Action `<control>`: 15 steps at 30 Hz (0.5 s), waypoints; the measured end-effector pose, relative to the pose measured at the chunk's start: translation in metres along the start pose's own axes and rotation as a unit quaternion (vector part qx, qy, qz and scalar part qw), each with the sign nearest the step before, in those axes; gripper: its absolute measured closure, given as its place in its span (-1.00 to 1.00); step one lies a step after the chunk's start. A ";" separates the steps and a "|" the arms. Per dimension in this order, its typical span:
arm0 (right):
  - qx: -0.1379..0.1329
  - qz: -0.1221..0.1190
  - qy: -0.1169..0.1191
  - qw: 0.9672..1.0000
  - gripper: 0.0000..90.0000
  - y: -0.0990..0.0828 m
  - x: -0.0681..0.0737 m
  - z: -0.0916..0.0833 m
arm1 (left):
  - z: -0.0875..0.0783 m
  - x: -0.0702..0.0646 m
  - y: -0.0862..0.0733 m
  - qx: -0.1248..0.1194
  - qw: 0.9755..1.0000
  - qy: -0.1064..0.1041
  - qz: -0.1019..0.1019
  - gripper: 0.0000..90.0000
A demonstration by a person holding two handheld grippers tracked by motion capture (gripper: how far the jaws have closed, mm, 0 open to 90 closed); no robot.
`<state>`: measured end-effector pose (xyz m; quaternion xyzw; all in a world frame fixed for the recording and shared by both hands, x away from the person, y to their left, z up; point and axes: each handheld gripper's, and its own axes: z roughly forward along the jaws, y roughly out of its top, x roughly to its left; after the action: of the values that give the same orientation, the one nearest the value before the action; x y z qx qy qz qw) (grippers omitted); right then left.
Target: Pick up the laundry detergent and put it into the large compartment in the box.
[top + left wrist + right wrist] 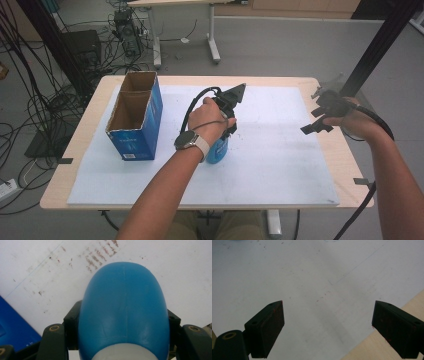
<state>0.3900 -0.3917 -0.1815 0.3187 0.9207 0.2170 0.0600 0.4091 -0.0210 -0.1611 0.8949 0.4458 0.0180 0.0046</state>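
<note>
A rounded blue bottle [218,151] stands on the white mat [280,160] near the table's middle. My left gripper [223,136] points down over it from above, the hand covering most of it. In the left gripper view the blue bottle [123,307], with a pale part at its near end, sits between the two black jaws, and my left gripper [123,323] is shut on its sides. My right gripper [316,123] hovers over the mat's right edge. In the right gripper view, my right gripper [328,325] stands wide open with nothing between its pads [273,325].
An open blue cardboard box [131,145] with two compartments stands at the mat's left, close to the bottle; its corner [15,325] shows in the left gripper view. The wooden table [95,105] borders the mat. Black posts and cables surround the table.
</note>
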 end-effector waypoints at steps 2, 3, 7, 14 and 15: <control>0.000 0.001 0.000 1.000 -0.76 0.000 0.000 0.000 | 0.000 0.000 0.000 0.000 1.000 0.000 0.000 -0.16; 0.000 0.000 0.000 1.000 -0.76 0.000 0.000 0.001 | 0.000 0.000 0.000 0.000 1.000 0.000 0.000 -0.16; 0.001 0.002 0.001 1.000 -0.76 0.000 0.000 0.001 | 0.000 0.000 0.000 0.000 1.000 0.000 -0.001 -0.16; 0.001 0.001 0.000 1.000 -0.76 0.000 0.000 0.000 | 0.000 0.000 0.000 0.000 1.000 0.000 0.000 -0.16; 0.000 0.000 0.000 1.000 -0.76 -0.001 0.000 0.000 | 0.000 0.001 0.000 0.000 1.000 -0.001 -0.001 -0.16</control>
<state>0.3895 -0.3919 -0.1818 0.3188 0.9206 0.2176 0.0597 0.4094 -0.0206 -0.1611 0.8945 0.4466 0.0175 0.0053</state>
